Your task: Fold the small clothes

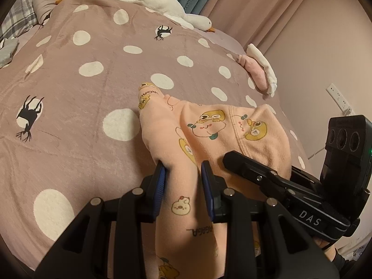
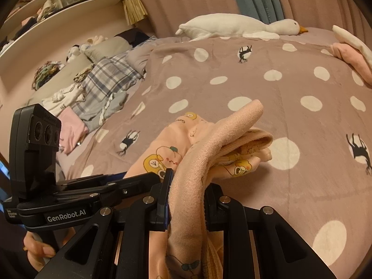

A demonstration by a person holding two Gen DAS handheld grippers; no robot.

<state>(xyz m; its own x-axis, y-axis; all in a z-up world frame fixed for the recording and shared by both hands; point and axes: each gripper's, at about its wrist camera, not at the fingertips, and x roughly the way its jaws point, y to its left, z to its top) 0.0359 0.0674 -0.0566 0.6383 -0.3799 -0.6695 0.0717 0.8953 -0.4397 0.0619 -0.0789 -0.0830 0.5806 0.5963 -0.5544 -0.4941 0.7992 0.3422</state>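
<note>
A small peach garment (image 1: 209,125) printed with yellow cartoon animals lies bunched on the polka-dot bedspread (image 1: 81,93). My left gripper (image 1: 183,169) is shut on a fold of it, the cloth running between the blue pads (image 1: 160,181). In the right wrist view my right gripper (image 2: 187,186) is shut on the peach garment (image 2: 209,144) too, a thick ribbed band draped over the fingers. The right gripper's black body reaches in at the right of the left wrist view. Both grips hold the cloth a little above the bed.
A white plush goose (image 1: 162,2) lies at the far edge of the bed. Folded pink and white clothes (image 1: 260,69) sit at the right edge. A pile of plaid and pale clothes (image 2: 93,88) crowds the left side, under a shelf (image 2: 58,11).
</note>
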